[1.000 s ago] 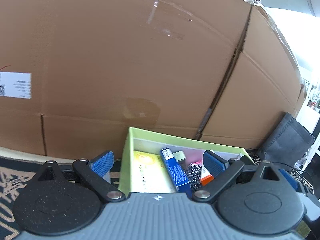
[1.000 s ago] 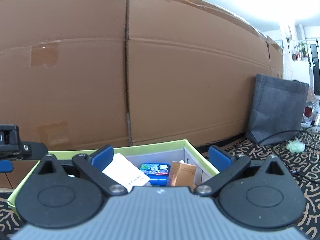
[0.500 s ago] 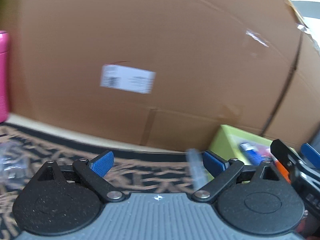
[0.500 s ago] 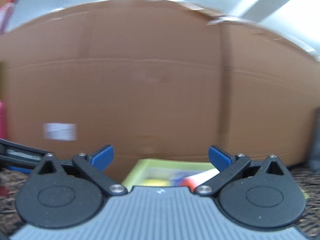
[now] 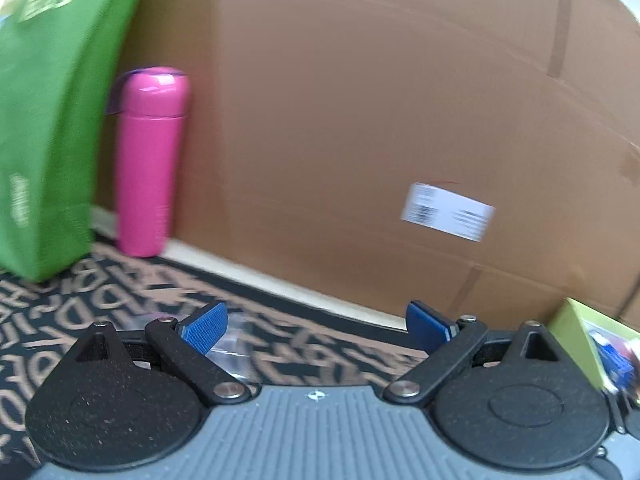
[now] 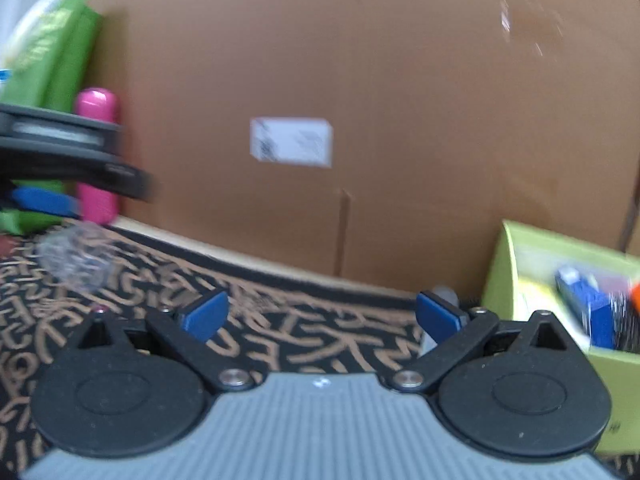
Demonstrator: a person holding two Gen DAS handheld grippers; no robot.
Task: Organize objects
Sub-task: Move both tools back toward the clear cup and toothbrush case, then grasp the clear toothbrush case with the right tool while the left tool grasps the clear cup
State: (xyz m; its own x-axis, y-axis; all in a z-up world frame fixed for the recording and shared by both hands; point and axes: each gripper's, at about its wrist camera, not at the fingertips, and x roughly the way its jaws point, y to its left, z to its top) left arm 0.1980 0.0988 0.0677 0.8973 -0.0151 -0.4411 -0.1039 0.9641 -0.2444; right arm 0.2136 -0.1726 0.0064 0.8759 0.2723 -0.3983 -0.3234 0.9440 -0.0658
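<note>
Your left tool (image 5: 316, 326) and right tool (image 6: 322, 314) both hang released and empty over the patterned rug (image 6: 312, 328). The green box (image 6: 520, 264) sits right; a pink bottle (image 5: 150, 160) stands far left.

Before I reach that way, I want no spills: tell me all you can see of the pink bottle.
The pink bottle is a glossy cylinder with a rounded cap section set off by a seam. It stands upright on the patterned mat's far edge, close against the cardboard box, with the green bag just beside it. The cap looks closed. Neither gripper touches it. Motion blur hides any label.
</note>
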